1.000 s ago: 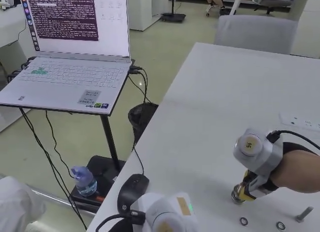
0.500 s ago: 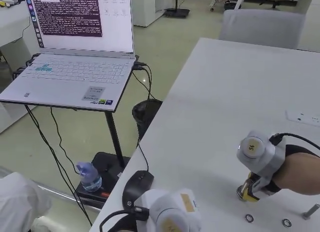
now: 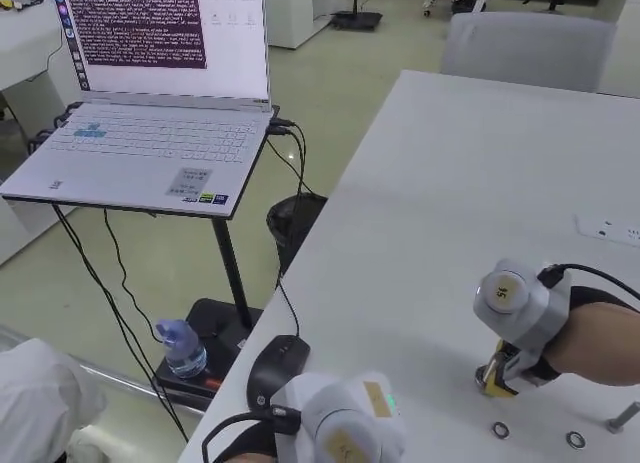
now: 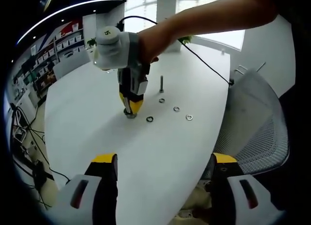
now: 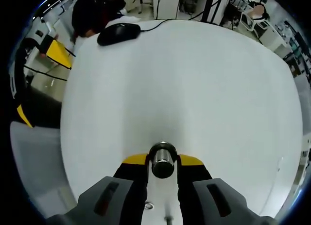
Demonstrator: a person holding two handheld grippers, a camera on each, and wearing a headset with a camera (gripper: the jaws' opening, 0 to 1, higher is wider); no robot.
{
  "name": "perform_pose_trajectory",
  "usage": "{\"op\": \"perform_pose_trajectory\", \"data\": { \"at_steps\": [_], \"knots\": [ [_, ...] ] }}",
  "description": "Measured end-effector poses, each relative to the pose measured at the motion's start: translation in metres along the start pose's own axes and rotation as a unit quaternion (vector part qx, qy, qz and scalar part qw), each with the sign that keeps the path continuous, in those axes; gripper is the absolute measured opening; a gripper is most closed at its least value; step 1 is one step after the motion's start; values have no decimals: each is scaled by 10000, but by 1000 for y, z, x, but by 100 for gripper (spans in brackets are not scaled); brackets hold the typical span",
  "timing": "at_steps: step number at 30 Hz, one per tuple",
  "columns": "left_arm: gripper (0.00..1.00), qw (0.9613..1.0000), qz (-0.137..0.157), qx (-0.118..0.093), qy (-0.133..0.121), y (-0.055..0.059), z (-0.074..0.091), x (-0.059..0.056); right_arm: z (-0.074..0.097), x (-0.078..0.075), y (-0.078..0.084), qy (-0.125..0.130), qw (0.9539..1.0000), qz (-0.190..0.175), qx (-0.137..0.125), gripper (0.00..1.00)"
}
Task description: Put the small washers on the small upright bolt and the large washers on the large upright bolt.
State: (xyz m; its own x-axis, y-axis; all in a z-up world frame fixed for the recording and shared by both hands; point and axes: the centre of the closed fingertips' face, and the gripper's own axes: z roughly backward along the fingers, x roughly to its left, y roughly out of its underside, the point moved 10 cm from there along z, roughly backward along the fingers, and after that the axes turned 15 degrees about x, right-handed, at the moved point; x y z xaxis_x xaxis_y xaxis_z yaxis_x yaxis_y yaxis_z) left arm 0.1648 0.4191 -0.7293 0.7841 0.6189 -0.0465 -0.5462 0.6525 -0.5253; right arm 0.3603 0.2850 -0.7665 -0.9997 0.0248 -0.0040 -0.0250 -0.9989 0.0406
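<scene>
Right claw (image 5: 163, 160) unmoved, clamped on large bolt (image 5: 163, 165), its base seemingly hidden

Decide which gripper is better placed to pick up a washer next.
Probably the left gripper: its jaws stand open and empty, facing the washers. The right gripper is shut on a bolt.

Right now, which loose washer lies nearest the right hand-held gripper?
The washer lying just beside the right hand-held gripper, which is shut on a round metal piece; the other three washers lie farther out.
</scene>
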Motion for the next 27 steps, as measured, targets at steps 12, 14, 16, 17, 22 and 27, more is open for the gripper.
{"op": "perform_pose_trajectory", "data": {
  "at_steps": [12, 14, 16, 17, 22, 27],
  "knots": [
    [77, 10000, -6, 24, 19, -2, -1, 1, -1, -1, 1, 16, 10000, 14, -79, 24],
    [77, 10000, -6, 23, 9, -2, 0, 1, -1, -1, 0, 34, 9999, 45, -102, 24],
    [77, 10000, -2, 9, 9, -3, 0, 1, -1, -1, 0, 43, 9999, 40, -98, 25],
    [77, 10000, -11, 4, 4, -3, 1, 0, -1, -1, 0, 44, 9999, 35, -99, 26],
    [77, 10000, -36, 17, 6, -4, 1, 0, 1, -2, 1, 10, 9998, 20, -195, 30],
    [76, 10000, -65, 20, -7, -4, 2, 1, 2, -2, 6, 65, 9999, 57, -133, 30]
  ]
}}
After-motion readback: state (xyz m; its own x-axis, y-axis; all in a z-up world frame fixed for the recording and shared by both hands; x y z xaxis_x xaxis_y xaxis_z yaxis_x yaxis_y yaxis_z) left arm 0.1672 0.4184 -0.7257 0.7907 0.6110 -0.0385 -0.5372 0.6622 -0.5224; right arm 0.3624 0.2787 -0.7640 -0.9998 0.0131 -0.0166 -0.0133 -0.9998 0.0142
